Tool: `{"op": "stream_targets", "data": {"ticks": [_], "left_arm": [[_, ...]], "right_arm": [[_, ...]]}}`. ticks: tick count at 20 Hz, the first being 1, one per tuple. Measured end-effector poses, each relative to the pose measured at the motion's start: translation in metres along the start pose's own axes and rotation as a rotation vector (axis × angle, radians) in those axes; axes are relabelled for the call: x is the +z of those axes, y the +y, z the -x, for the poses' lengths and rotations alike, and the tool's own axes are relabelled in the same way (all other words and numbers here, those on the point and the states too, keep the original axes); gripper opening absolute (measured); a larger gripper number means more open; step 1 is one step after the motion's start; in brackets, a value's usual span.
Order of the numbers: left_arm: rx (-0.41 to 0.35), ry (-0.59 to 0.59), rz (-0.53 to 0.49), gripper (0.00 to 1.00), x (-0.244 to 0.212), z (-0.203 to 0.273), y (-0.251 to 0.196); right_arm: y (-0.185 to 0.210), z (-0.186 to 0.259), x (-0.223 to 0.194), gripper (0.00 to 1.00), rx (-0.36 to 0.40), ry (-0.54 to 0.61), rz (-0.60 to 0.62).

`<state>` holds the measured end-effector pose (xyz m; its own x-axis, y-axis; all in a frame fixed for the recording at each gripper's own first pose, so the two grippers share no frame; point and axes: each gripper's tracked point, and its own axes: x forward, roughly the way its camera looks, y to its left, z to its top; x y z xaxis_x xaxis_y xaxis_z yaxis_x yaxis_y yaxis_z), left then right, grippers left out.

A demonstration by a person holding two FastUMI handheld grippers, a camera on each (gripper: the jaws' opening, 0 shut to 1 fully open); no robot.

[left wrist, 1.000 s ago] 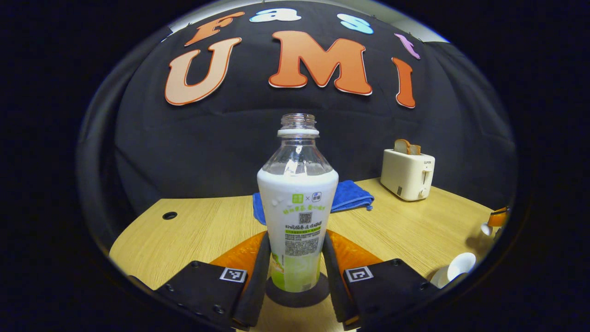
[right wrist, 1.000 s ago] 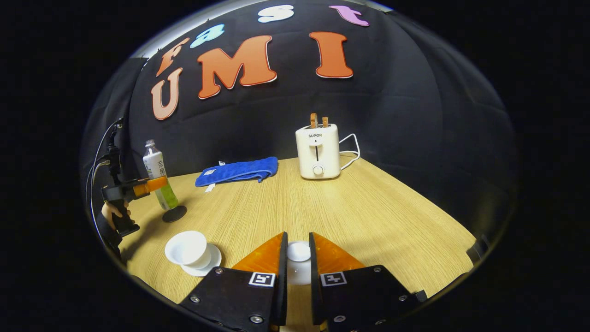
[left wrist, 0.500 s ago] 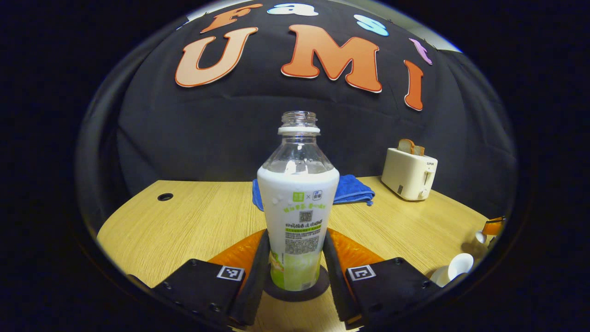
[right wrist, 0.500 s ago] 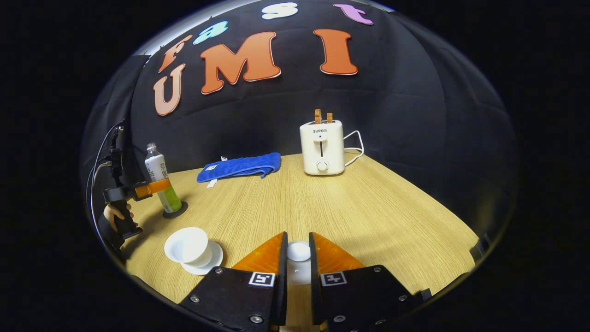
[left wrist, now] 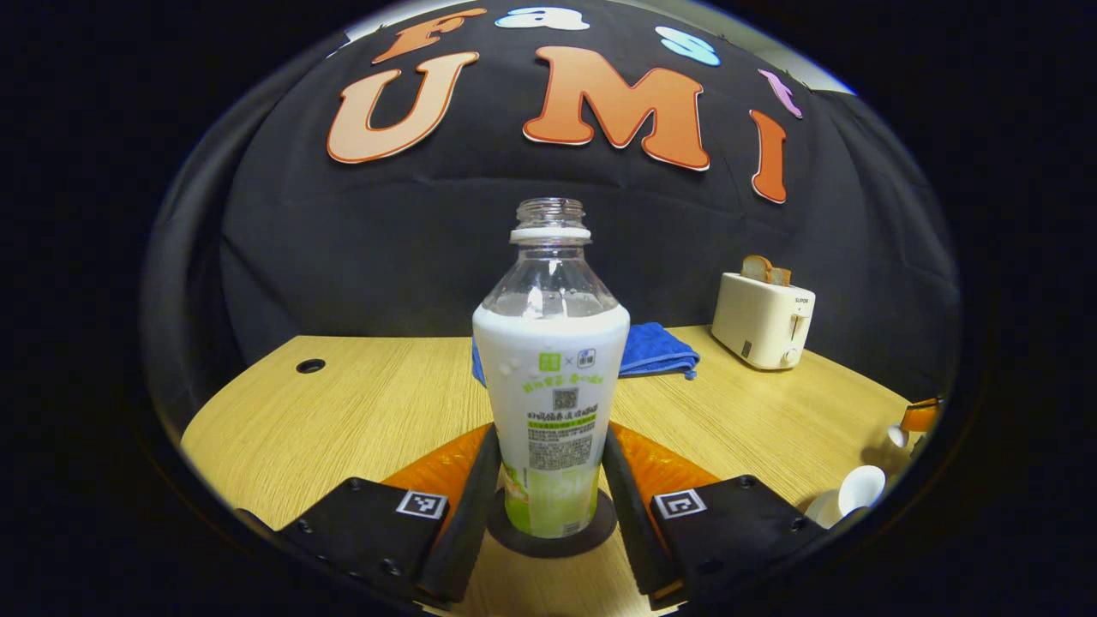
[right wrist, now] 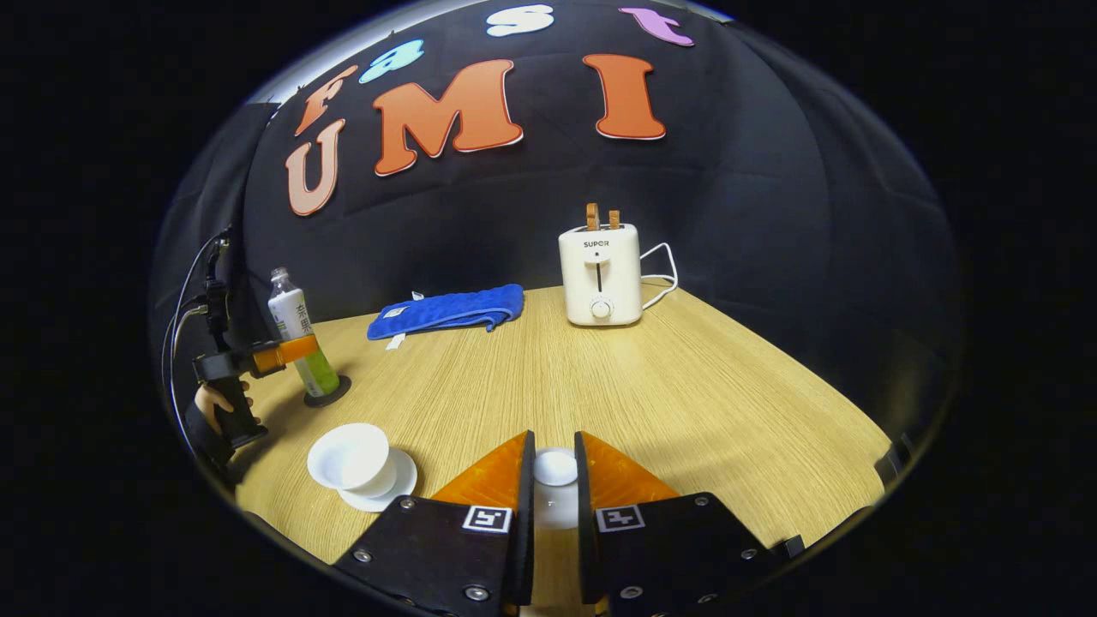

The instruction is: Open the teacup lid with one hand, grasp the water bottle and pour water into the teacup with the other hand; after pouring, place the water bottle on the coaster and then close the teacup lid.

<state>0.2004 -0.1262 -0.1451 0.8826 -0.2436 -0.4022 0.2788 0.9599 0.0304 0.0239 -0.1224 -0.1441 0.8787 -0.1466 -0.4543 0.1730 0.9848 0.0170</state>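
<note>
- L gripper (left wrist: 551,480): fingers flank water bottle (left wrist: 548,403), upright on coaster (left wrist: 551,538); can't tell if they press it.
- R gripper (right wrist: 554,497): clamped on teacup lid (right wrist: 555,469).
- Teacup (right wrist: 350,457) on saucer (right wrist: 387,484), 10 o'clock of R gripper; bottle further at 10.

Bottle (left wrist: 550,403) on coaster (left wrist: 551,536)
</note>
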Motion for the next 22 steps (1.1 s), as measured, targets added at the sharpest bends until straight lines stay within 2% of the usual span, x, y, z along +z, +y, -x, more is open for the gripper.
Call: {"op": "stream_targets", "data": {"ticks": [4,6,7,10,12,15,19,20,21,22], "left_arm": [[0.004,0.004,-0.014,0.72,-0.001,0.001,0.001],[0.005,0.003,0.003,0.76,-0.002,0.002,0.0],[0.013,0.002,0.004,0.86,-0.002,0.003,0.0],[0.039,-0.035,-0.009,0.89,0.004,0.004,0.005],[0.052,-0.061,0.005,0.89,0.008,0.008,0.007],[0.039,-0.095,0.041,0.99,0.013,0.015,-0.001],[0.044,-0.102,0.026,0.98,0.014,0.033,0.0],[0.048,-0.115,0.018,0.98,0.017,0.037,0.001],[0.064,-0.13,0.01,0.98,0.019,0.042,0.004],[0.085,-0.139,0.005,0.99,0.019,0.044,0.008]], "right_arm": [[0.001,0.002,0.003,0.22,-0.002,-0.011,0.003],[0.004,0.002,0.004,0.22,0.001,-0.017,0.008],[0.007,0.003,0.006,0.22,0.005,-0.02,0.013],[0.018,0.002,0.006,0.22,0.024,-0.027,0.021],[0.03,0.002,0.008,0.22,0.041,-0.042,0.035],[0.056,0.006,0.015,0.22,0.086,-0.074,0.049],[0.09,0.003,0.014,0.22,0.146,-0.073,0.059],[0.097,0.003,0.015,0.17,0.155,-0.073,0.067],[0.105,0.003,0.016,0.22,0.165,-0.078,0.071],[0.114,0.004,0.019,0.22,0.179,-0.085,0.073]]}}
